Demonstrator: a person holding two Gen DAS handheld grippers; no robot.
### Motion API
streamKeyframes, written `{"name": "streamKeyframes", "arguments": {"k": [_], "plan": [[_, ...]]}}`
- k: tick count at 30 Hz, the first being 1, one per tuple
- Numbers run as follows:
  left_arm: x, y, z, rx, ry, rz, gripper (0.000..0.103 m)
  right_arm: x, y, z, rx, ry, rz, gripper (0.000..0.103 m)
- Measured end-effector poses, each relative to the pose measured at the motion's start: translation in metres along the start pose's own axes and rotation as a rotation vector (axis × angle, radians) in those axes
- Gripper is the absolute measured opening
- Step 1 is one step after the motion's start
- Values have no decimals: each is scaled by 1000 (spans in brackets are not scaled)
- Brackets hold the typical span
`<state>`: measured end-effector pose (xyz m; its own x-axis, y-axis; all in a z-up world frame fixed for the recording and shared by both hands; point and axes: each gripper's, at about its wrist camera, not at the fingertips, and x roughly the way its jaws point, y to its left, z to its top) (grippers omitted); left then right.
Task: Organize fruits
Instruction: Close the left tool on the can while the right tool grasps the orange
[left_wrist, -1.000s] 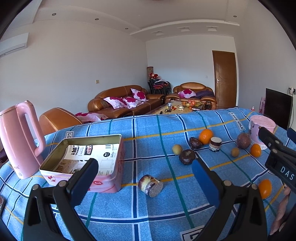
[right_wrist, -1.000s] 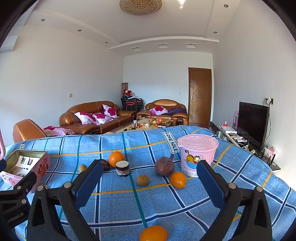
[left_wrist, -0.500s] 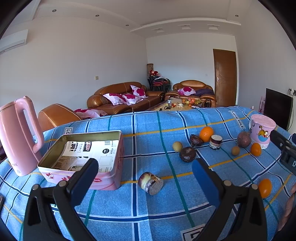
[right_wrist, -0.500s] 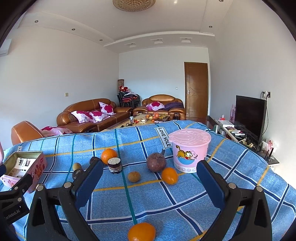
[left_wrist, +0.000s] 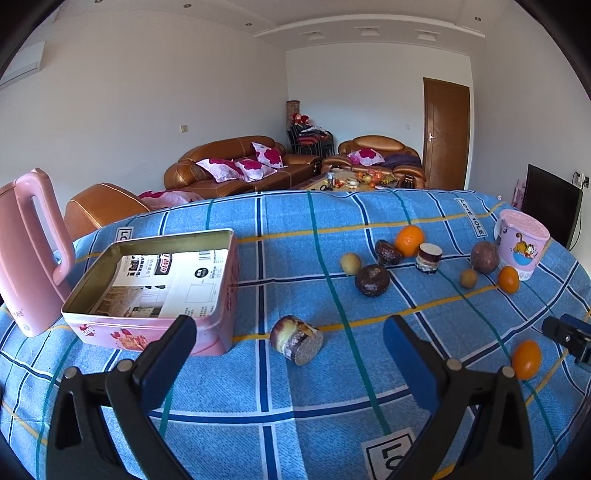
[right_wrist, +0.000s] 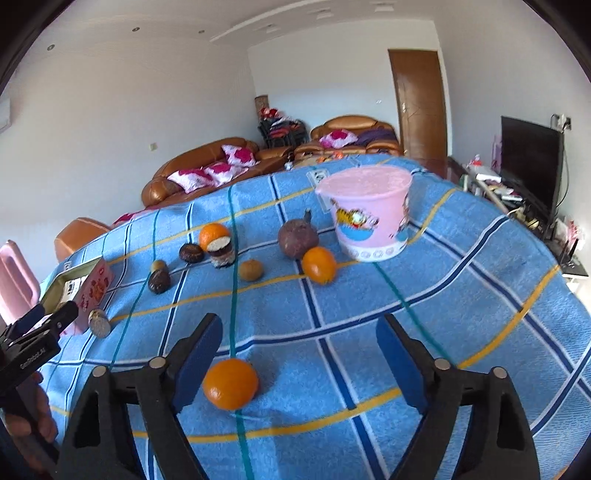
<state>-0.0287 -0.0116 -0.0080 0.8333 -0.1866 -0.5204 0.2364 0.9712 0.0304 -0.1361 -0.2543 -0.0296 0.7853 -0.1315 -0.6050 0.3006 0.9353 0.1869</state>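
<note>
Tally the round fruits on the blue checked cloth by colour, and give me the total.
Oranges: 3
Dark purple-brown fruits: 3
Small yellow-tan fruits: 2
Total: 8

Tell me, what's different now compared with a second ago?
The right gripper has dipped toward the nearest orange, which now lies between its jaws, close to the left one; the jaws have just been closing but don't press on it. The left gripper has barely shifted, jaws wide and empty. The tin box, pink tub and the other fruit lie where they were.
</note>
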Motion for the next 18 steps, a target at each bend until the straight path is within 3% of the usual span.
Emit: {"name": "streamKeyframes", "arguments": {"k": [3,5,13,18], "plan": [[0,3,-3,-7,25,-1,99,15,11,-5,-25,90,46,64],[2,2,-5,-8,51,-1,92,18,16,-8,-38,115,89,63],[30,-1,-1,-20,153,53,90,30,39,-13,-118,193,166,60],[57,-9,2,-28,246,86,65,40,47,-15,-134,238,184,44]]}}
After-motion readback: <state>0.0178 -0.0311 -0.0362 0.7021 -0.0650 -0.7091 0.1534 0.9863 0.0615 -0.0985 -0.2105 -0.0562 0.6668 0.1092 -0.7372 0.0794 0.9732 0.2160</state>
